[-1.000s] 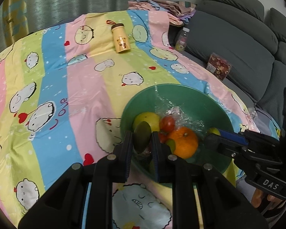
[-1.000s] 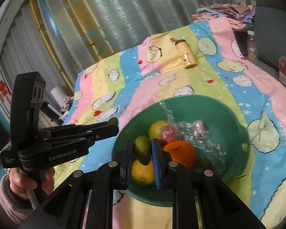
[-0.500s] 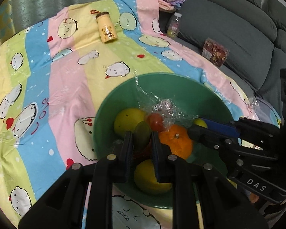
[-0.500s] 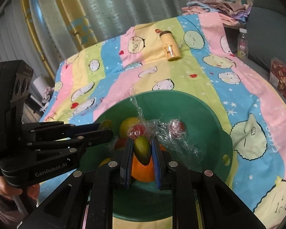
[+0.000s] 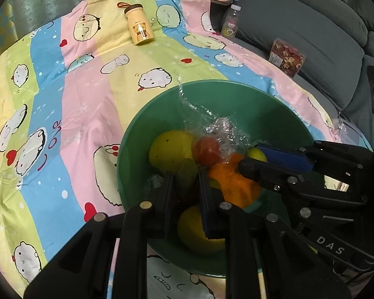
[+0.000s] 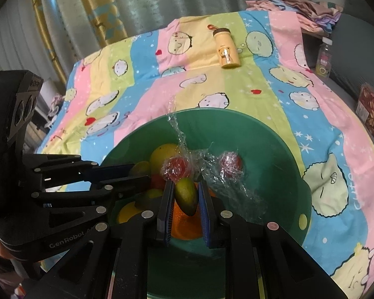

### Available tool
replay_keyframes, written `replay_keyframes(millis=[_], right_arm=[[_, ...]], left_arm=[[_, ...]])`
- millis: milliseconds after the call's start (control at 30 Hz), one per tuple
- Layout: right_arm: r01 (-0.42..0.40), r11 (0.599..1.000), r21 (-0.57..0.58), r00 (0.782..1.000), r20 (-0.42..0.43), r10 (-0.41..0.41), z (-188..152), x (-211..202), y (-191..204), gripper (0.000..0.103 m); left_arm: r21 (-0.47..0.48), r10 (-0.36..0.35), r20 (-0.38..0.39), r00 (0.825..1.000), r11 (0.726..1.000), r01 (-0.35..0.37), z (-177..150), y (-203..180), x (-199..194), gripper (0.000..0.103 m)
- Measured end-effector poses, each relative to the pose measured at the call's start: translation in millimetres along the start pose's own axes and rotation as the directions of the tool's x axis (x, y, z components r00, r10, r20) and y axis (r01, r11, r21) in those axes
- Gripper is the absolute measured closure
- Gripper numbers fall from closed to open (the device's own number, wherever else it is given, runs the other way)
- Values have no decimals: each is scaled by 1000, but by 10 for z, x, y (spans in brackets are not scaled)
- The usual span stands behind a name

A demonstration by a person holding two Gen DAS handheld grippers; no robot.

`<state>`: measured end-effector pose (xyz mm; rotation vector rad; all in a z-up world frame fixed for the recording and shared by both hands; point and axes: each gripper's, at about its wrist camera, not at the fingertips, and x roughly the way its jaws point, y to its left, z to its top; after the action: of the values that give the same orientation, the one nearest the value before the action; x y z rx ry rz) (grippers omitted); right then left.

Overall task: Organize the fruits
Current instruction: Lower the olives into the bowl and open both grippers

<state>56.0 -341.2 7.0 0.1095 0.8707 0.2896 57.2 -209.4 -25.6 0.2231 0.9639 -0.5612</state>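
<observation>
Fruits fill the round green plastic bowl (image 6: 274, 149): two cling-wrapped red ones (image 6: 230, 163), one orange (image 5: 233, 184), several yellow ones partly hidden. Left tool (image 5: 185, 186) and right tool (image 6: 185, 199) each clamp one small green fruit (image 6: 186, 194).

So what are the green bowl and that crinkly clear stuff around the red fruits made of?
The green bowl looks like plastic: one even matte colour, smooth thin wall, soft dull sheen. It could be melamine; the look leaves that open. The clear wrap looks like thin plastic film: see-through, crumpled, with sharp bright glints, clinging round the red fruits.
</observation>
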Motion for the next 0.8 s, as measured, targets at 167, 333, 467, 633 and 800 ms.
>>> replay_keyframes(millis=[167,333,467,633,800], right_arm=[[15,1000,-24,999,-41,-16,10,81,25,83],[17,999,-28,999,-49,-19,18,96,17,83],[19,999,-31,998,-52,-20,23,101,24,83],[24,999,-36,998,-60,-27,24,111,51,82],[23,999,-35,998,-60,-25,22,107,58,83]], left_arm=[[-2,13,-19,1000,1000,-13,-12,15,46,84],[8,20,-19,1000,1000,-20,-10,11,53,84],[11,23,-19,1000,1000,-23,-19,6,52,84],[16,26,-17,1000,1000,-26,-23,10,50,84],[17,30,-18,999,999,-30,-23,3,53,84]])
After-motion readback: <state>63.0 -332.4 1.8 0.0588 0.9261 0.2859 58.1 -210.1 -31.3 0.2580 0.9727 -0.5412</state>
